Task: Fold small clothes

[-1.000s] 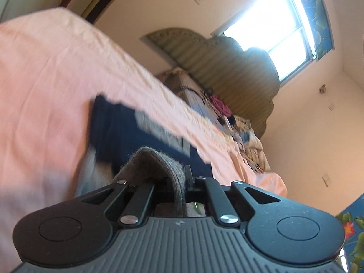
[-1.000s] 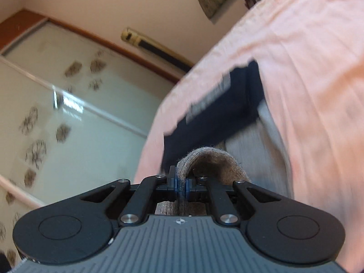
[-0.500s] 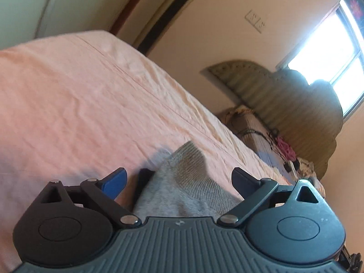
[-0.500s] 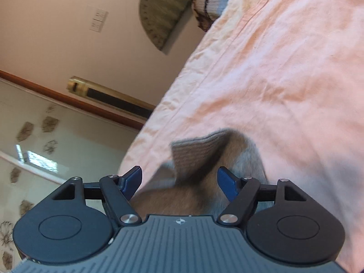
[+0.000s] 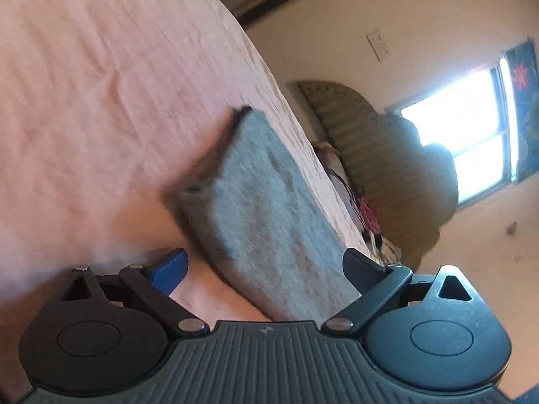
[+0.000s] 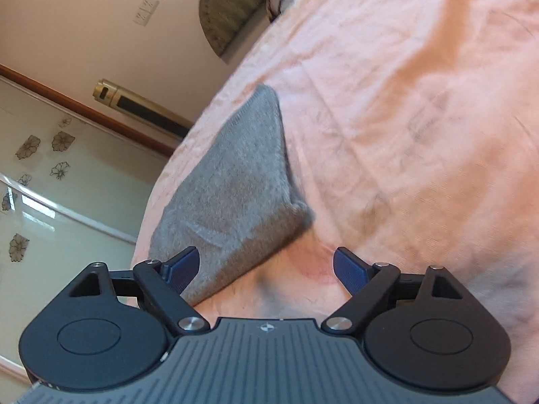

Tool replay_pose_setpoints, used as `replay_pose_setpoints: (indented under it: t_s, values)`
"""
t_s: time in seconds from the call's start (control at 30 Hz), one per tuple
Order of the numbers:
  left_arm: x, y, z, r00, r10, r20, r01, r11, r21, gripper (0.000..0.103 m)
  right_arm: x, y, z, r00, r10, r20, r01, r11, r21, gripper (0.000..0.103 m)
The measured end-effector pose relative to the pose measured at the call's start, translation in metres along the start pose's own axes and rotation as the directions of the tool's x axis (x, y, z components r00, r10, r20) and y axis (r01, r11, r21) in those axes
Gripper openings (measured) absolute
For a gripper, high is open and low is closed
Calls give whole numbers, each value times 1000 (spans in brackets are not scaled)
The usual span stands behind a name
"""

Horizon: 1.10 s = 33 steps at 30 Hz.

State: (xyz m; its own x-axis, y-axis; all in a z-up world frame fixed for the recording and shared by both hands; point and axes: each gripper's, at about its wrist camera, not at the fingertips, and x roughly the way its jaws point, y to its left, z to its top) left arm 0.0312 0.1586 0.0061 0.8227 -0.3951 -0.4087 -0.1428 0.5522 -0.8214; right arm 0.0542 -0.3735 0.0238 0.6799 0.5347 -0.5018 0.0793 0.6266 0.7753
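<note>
A small grey knitted garment (image 5: pixel 266 208) lies folded flat on the pink bedsheet (image 5: pixel 101 101); a dark edge peeks out at its far corner. My left gripper (image 5: pixel 266 264) stands wide open just behind its near end, pads clear of the cloth. In the right wrist view the same grey garment (image 6: pixel 232 181) lies ahead and to the left. My right gripper (image 6: pixel 266 266) is still opening, its left finger (image 6: pixel 182 266) over the garment's near edge and only bare sheet between the pads. Neither gripper holds anything.
The pink bedsheet (image 6: pixel 404 118) stretches wide to the right of the garment. A padded headboard (image 5: pixel 387 155) with a heap of clothes (image 5: pixel 363 208) stands at the far end, under a bright window (image 5: pixel 471 134). The bed's edge (image 6: pixel 151 208) runs close past the garment, before glass wardrobe doors (image 6: pixel 50 185).
Both grippers were shut on the grey garment over a dark one a second ago. They opened, let it drop folded onto the bed, and sank lower; the right jaws have widened further.
</note>
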Motion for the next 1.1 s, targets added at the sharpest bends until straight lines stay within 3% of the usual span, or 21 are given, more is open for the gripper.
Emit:
replay_pose_setpoints:
  t_s: [0.07,0.13,0.17,0.2,0.23,0.27,0.3,0.33,0.4,0.53,0.7,0.87,0.97,1.03,1.07,1.1]
  values:
    - [19,-11,2,996,74,47,-77,994,72,99,14,9,2,999,-5,50,6,1000,-1,87]
    - [35,-18,7,993,102,67,-109,988,106,98,38,12,11,998,-11,66,9,999,32,87]
    - [39,-20,7,990,119,81,-127,986,108,90,46,16,13,995,-13,95,9,999,40,87]
    - [43,-21,8,985,144,92,-154,982,111,77,54,20,16,994,-24,109,20,999,40,83]
    - [50,-22,11,979,188,74,-196,974,115,34,62,24,18,994,-34,104,31,999,38,66]
    - [55,-20,12,971,235,47,-239,964,113,10,72,25,22,996,-46,80,43,998,44,53]
    - [56,-17,14,968,245,44,-249,963,104,9,80,22,23,997,-53,47,51,997,59,21]
    - [54,-16,14,971,238,37,-241,965,101,8,88,16,23,999,-53,6,52,995,86,12]
    - [51,-22,16,969,246,34,-248,960,133,6,89,9,23,1000,-22,11,21,994,111,11]
    - [27,-48,14,981,189,46,-194,955,223,5,69,25,29,999,31,41,-34,996,79,12]
    - [-29,-59,1,994,109,12,-108,961,253,5,26,51,27,996,90,28,-89,996,-32,12]
    - [-77,-22,-41,980,190,-66,-166,949,268,5,-30,21,-12,996,73,-45,-74,997,-30,12]
    - [-95,-4,-58,956,283,-76,-243,911,332,7,-50,-5,-49,994,27,-104,-26,1000,11,15]
    - [-106,-3,-48,955,289,-61,-250,901,355,17,-62,-17,-60,994,-12,-107,16,999,36,34]
    - [-112,-8,-38,957,289,-35,-257,895,366,34,-70,-21,-58,997,-4,-78,8,999,48,39]
    - [-117,-16,-27,959,283,16,-267,886,378,46,-79,-22,-52,1000,7,-27,-5,998,65,51]
